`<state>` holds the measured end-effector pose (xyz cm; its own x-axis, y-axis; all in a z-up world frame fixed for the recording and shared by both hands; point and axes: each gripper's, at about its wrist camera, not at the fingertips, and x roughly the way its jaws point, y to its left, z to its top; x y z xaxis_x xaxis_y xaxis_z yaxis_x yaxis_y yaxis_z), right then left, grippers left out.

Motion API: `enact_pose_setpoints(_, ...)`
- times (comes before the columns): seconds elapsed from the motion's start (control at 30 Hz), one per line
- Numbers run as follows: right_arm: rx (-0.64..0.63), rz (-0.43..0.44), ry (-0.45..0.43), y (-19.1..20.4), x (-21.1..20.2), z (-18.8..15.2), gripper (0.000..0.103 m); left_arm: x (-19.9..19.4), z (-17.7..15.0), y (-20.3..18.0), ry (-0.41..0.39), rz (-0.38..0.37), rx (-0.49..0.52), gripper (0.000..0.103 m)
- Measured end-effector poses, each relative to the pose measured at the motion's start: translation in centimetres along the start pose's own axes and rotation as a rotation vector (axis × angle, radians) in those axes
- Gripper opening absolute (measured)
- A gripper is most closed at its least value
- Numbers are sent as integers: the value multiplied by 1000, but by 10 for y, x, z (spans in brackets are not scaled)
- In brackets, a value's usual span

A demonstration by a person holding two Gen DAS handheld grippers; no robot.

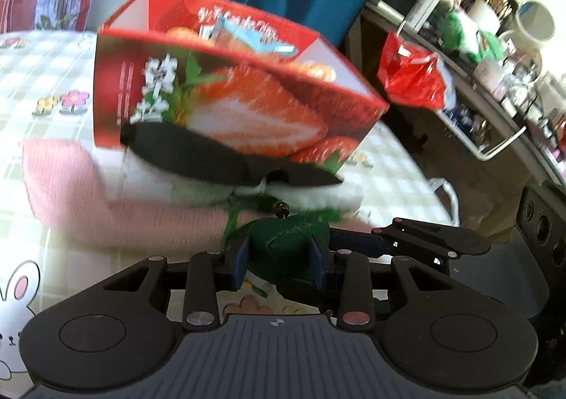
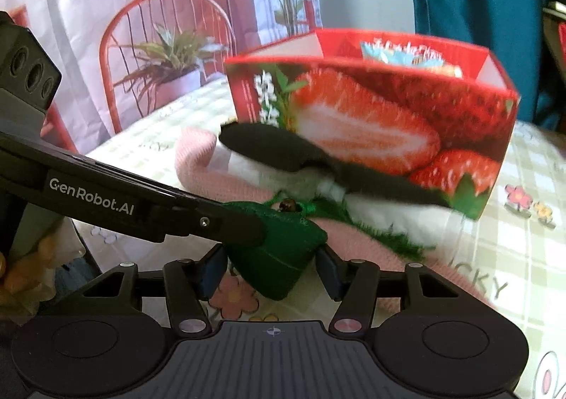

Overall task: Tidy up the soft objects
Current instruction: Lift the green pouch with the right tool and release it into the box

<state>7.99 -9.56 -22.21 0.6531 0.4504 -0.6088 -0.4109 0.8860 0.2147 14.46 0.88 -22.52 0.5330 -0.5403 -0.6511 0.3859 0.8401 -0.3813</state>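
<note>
A dark green velvet pouch (image 1: 283, 250) with a bead and green tassel is held between the blue pads of my left gripper (image 1: 281, 262), which is shut on it. In the right wrist view the same pouch (image 2: 279, 257) sits between the jaws of my right gripper (image 2: 272, 275), which are spread wider than the pouch. The left gripper's arm (image 2: 141, 207) reaches in from the left onto the pouch. Behind lie a pink folded knit (image 1: 70, 193), a white fluffy cloth (image 1: 148, 183) and a black eye mask (image 1: 212, 154), in front of a red strawberry box (image 1: 230, 80).
The table carries a green checked cloth (image 1: 42, 80) with flower and rabbit prints. A cluttered shelf (image 1: 495, 80) with a red bag stands to the right. A teal curtain (image 2: 477, 9) hangs behind the box. A printed backdrop with a red chair (image 2: 159, 45) is at the left.
</note>
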Motion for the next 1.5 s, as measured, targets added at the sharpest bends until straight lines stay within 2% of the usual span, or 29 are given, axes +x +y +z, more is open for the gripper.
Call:
enact_pose_setpoints(0.4, -117, -30, -174, 10, -50, 59, 52, -54, 52, -26, -156, -41, 49, 38)
enact_pose_setpoints(0.73, -189, -21, -289, 6, -66, 148, 52, -81, 133, -30, -284, -53, 86, 38)
enact_pose_setpoints(1.0, -273, -63, -357, 6, -49, 217, 51, -83, 191, -22, -351, -25, 114, 38)
enact_pose_setpoints(1.17, -294, -93, -396, 2, -28, 242, 51, -74, 204, -14, -382, 4, 127, 38)
enact_pose_setpoints(1.33, -295, -116, -404, 0, -2, 243, 51, -56, 207, 2, -368, 44, 119, 38)
enact_pose_setpoints(1.5, -265, -128, -350, -4, 31, 233, 51, -35, 198, 23, -308, 64, 89, 38)
